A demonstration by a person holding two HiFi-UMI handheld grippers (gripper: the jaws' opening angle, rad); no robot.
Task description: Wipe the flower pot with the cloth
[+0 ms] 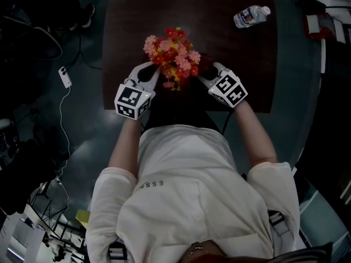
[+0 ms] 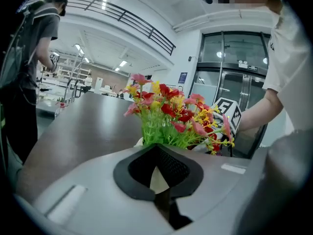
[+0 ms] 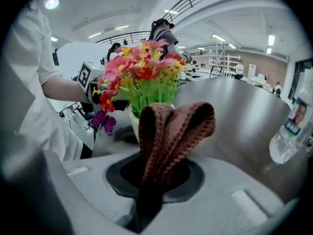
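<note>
left gripper jaws are clenched on the cream edge of the flower pot. right gripper jaws pinch a folded brown cloth, with the pot just beyond it.

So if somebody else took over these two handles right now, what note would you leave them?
The left gripper is shut on the cream rim of the flower pot, steadying it at the near edge of the table.
The right gripper is shut on the folded brown cloth, held up beside the pot; whether they touch cannot be told.
Done: both grasps. Whether any wiping has happened does not show.
Left: rub the cloth over the pot's wall, then probably release both.
The water bottle lies far off, out of the way.
</note>
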